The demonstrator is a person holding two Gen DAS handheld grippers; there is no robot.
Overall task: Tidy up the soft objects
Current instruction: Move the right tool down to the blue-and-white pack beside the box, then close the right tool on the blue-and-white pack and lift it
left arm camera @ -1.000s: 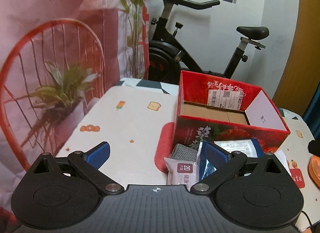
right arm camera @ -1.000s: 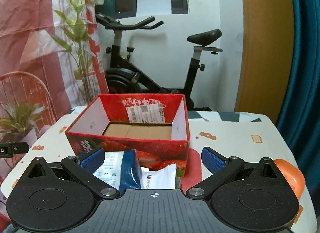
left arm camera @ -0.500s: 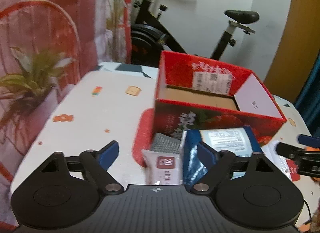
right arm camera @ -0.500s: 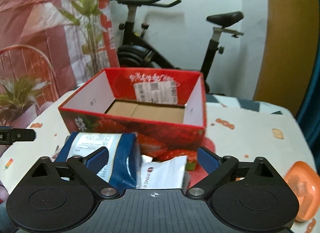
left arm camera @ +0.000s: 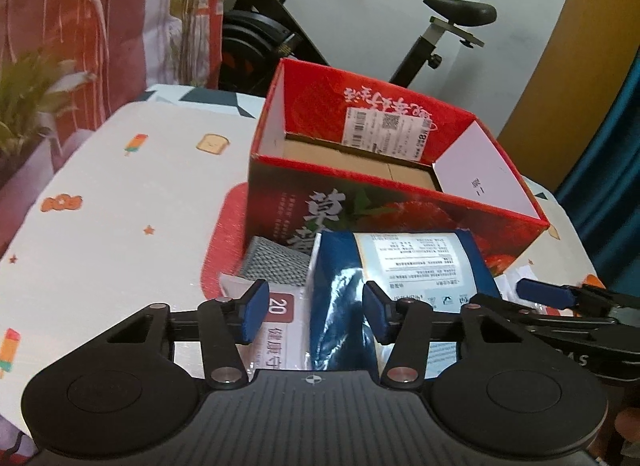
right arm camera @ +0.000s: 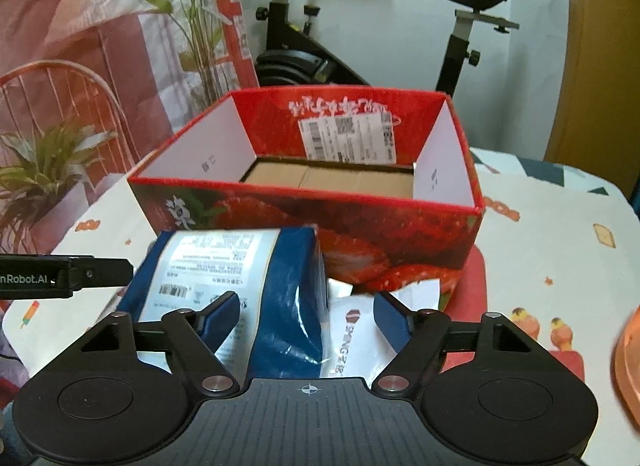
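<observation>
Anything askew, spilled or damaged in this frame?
Nothing spilled or torn. The soft packs lie jumbled outside the empty red box: the blue bag rests tilted across the white pouch.

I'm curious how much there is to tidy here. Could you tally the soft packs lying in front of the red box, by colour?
Blue pack: 1
White packs, one marked 20 and one with a red logo: 2
Grey mesh-patterned pack: 1
Total: 4, all outside the red box, whose inside looks empty.

White packet point(left arm camera: 280, 330) reads "20"; left tool's arm point(right arm camera: 60, 278) reads "nRobot.AI".
</observation>
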